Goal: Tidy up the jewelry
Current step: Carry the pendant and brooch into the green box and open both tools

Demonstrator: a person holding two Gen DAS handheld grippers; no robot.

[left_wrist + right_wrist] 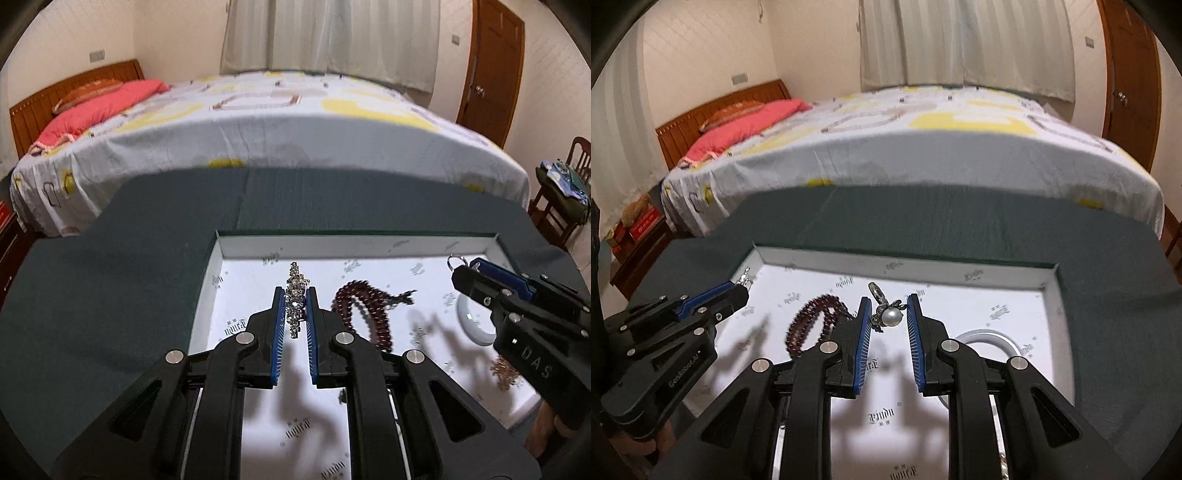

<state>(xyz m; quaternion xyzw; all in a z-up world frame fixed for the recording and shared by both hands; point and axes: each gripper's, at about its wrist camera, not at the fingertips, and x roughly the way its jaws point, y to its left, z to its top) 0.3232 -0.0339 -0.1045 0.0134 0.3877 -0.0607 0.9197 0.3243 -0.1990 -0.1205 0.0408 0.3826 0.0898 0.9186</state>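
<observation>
A shallow white tray (258, 249) (1049, 295) lies on a dark green mat. My left gripper (295, 295) is shut on a sparkling rhinestone piece (295, 288) and holds it over the tray's left part. My right gripper (888, 315) is shut on a pearl ring (891, 316), with its silver ring loop (877, 290) sticking up beyond the tips. It also shows in the left wrist view (465, 267) at the tray's far right. A dark red bead bracelet (351, 306) (812, 321) lies in the tray between the grippers. A white bangle (471, 317) (990, 338) lies at the right.
A small golden chain (504, 373) lies in the tray near its right front. The dark green mat (110, 295) surrounds the tray. A bed (277, 125) with a patterned sheet stands beyond the mat. A wooden chair (561, 192) stands at the right, a low cabinet (639, 240) at the left.
</observation>
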